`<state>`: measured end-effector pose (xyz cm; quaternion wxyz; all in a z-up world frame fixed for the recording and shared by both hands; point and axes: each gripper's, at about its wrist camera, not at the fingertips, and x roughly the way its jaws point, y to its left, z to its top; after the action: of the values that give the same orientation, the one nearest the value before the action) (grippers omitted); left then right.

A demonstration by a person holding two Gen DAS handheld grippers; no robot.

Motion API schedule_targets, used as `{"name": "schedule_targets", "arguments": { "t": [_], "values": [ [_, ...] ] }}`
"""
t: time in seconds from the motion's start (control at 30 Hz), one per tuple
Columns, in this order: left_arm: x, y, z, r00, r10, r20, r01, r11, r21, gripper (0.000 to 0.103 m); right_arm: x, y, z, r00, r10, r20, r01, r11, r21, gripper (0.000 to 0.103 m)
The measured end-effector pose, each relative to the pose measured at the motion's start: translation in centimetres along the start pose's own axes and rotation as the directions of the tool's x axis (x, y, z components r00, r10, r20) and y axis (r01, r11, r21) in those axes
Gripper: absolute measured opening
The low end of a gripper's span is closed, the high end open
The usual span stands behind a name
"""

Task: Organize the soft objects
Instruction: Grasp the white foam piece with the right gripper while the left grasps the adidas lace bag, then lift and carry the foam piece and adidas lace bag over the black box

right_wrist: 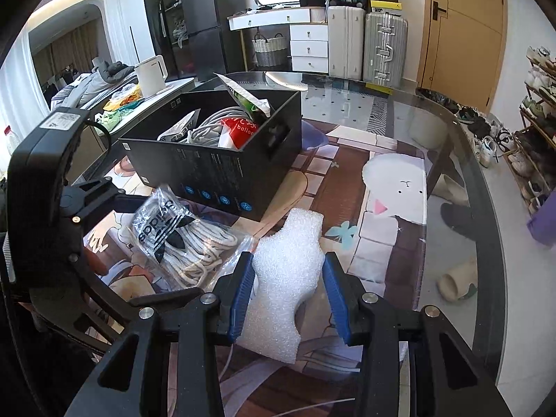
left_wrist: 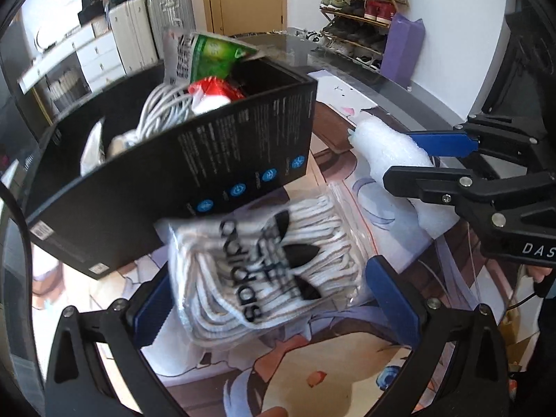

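on a glass table (right_wrist: 399, 111) covered by a printed mat (right_wrist: 378, 250), we hold two grippers over what is left to sort. our left gripper (left_wrist: 267, 299) hangs released, its jaws wide on either side of the bagged white laces (left_wrist: 271, 271), whose long axis runs forward between the fingers toward the black box (left_wrist: 194, 160) just beyond. our right gripper (right_wrist: 288, 295) brackets the white foam piece (right_wrist: 288, 271); we cannot tell whether the pads grip it. the box, already holding cables and packets, lies ahead and left of the foam, nearer our left hand.
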<state>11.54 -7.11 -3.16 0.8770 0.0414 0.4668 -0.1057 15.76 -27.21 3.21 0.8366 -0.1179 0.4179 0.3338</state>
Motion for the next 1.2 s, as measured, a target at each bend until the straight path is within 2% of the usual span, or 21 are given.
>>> {"name": "schedule_targets", "arguments": {
  "t": [0.13, 0.33, 0.5, 0.7, 0.97, 1.2],
  "values": [
    [-0.1, 0.0, 0.0, 1.0, -0.004, 0.004, 0.004, 1.0, 0.009, 0.102, 0.0, 0.0, 0.0, 1.0, 0.002, 0.0, -0.002, 1.0, 0.0, 0.041],
    [-0.7, -0.1, -0.2, 0.999, -0.017, 0.03, 0.016, 1.0, 0.019, 0.091, -0.2, 0.0, 0.0, 1.0, 0.0, 0.002, 0.0, 1.0, -0.002, 0.041],
    [-1.5, 0.0, -0.7, 0.997, -0.051, 0.051, 0.049, 0.998, 0.03, 0.077, -0.3, 0.0, -0.1, 1.0, 0.001, 0.007, -0.001, 1.0, -0.002, 0.041],
    [-2.7, 0.3, -1.2, 0.994, -0.081, 0.076, 0.079, 0.996, 0.027, 0.068, -0.7, 0.1, 0.1, 1.0, 0.003, 0.018, -0.003, 1.0, -0.004, 0.041],
    [-4.6, 1.3, -1.8, 0.986, -0.11, 0.123, 0.11, 0.994, 0.008, 0.063, -1.5, 0.6, 0.4, 0.999, 0.01, 0.049, -0.009, 1.0, -0.014, 0.041],
    [-7.0, 2.7, -2.0, 0.975, -0.128, 0.179, 0.133, 0.991, -0.019, 0.063, -2.7, 1.3, 0.8, 0.996, 0.018, 0.086, -0.015, 0.999, -0.032, 0.041]
  ]
}}
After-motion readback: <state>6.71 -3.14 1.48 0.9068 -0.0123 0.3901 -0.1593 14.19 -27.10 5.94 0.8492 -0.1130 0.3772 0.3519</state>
